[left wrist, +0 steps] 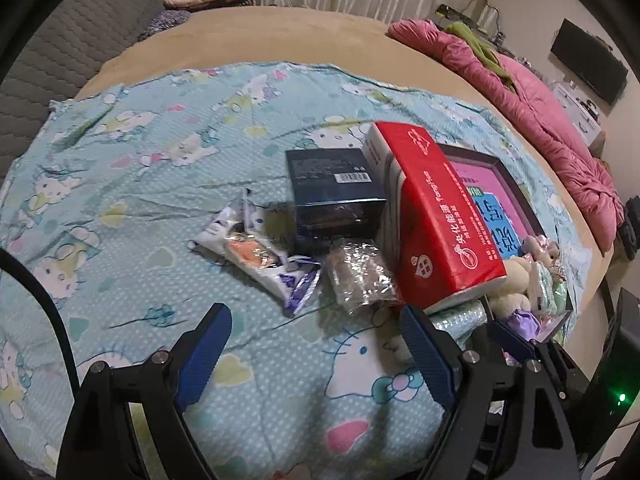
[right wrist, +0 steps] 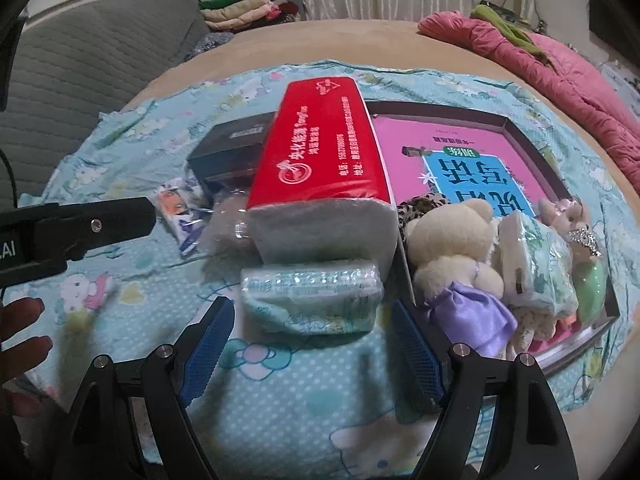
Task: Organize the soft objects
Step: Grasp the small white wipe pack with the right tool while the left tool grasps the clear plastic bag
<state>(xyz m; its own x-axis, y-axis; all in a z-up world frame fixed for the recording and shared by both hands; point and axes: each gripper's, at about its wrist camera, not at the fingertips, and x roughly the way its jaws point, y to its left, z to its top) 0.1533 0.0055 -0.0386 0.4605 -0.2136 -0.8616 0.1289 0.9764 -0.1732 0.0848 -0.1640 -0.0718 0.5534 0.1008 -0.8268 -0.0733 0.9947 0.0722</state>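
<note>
My left gripper [left wrist: 316, 344] hangs open over the cartoon-cat bedsheet [left wrist: 140, 160] with nothing between its blue pads. Just ahead of it lie a white and blue snack packet [left wrist: 260, 256] and a clear-wrapped brown packet [left wrist: 360, 276]. My right gripper [right wrist: 312, 340] is open too. A small teal-patterned tissue pack [right wrist: 312, 300] lies between its fingertips, and the pads stand apart from it. Behind that pack a big red tissue pack [right wrist: 320, 148] leans on the dark-rimmed tray [right wrist: 440, 110]. In the tray lie a cream plush bear [right wrist: 452, 240] in a purple dress and another wrapped tissue pack [right wrist: 536, 264].
A dark box [left wrist: 332, 196] stands behind the packets, left of the red pack. A pink book [right wrist: 480, 160] lies in the tray. A pink quilt [left wrist: 540, 112] lies along the right. Folded clothes [right wrist: 240, 8] sit at the back. A person's hand [right wrist: 20, 328] shows at the left.
</note>
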